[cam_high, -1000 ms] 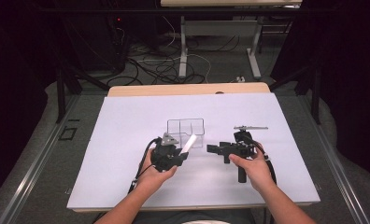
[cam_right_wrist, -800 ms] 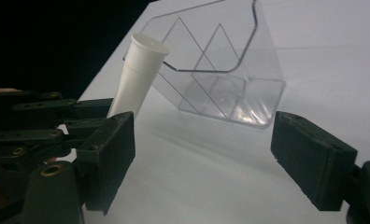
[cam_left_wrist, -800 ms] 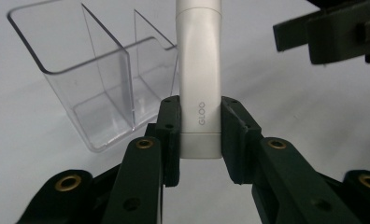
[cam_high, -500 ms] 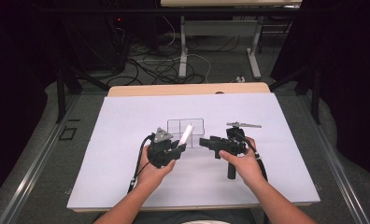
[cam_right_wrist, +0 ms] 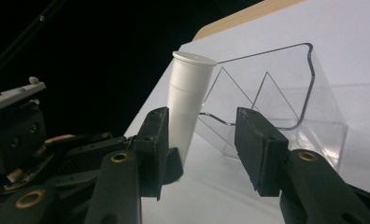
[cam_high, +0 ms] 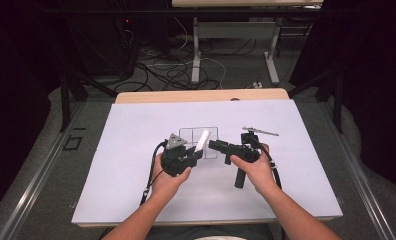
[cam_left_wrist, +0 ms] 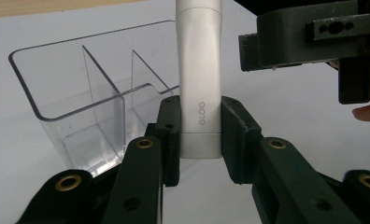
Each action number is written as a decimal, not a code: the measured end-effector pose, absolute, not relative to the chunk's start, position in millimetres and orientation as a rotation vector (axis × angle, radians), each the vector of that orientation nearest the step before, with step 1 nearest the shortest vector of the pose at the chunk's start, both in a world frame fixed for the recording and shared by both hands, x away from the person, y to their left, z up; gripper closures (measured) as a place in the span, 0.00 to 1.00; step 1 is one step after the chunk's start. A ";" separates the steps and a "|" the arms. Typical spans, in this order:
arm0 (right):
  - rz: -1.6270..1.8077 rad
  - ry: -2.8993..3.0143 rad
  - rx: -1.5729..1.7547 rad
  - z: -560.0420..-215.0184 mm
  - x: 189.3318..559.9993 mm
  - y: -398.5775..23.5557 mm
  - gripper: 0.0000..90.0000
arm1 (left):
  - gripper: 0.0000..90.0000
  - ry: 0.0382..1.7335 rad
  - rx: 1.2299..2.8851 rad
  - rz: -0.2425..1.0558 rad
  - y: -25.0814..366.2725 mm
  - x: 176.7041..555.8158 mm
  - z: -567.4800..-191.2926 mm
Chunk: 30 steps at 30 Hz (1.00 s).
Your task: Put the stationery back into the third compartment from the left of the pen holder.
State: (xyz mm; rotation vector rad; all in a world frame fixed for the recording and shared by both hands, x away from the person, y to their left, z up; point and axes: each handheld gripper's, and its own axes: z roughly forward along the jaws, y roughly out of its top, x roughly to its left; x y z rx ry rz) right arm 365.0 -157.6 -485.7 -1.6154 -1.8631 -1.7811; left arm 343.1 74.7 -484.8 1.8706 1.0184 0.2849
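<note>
Tube (cam_left_wrist: 199, 79) sits clamped in left gripper (cam_high: 186, 157) fingers at frame centre, beside clear tray (cam_high: 188, 135). Right gripper (cam_high: 217, 145) has closed in from the right, fingers narrowing but still apart: likely a handover or cap pull.

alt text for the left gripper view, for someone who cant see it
The left tool clamps a white glue stick marked GLOO upright between its two black jaws. A clear plastic organizer with dividers stands behind on the white table, left of the stick. The right tool sits at the upper right, close to the stick's upper part.
</note>
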 end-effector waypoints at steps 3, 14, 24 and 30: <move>-1.796 -1.825 -1.621 -486.7 363.5 -156.0 0.64 | 0.79 1.018 1.864 0.262 73.3 341.0 -484.6; -1.748 -1.815 -1.591 -493.5 357.8 -154.6 0.69 | 0.79 0.969 1.879 0.244 66.0 334.0 -484.7; -1.712 -1.764 -1.612 -495.7 356.3 -152.2 0.75 | 0.79 0.950 1.892 0.242 61.2 331.5 -485.9; -1.687 -1.726 -1.625 -496.6 356.8 -152.8 0.76 | 0.79 0.938 1.896 0.263 59.3 330.4 -486.3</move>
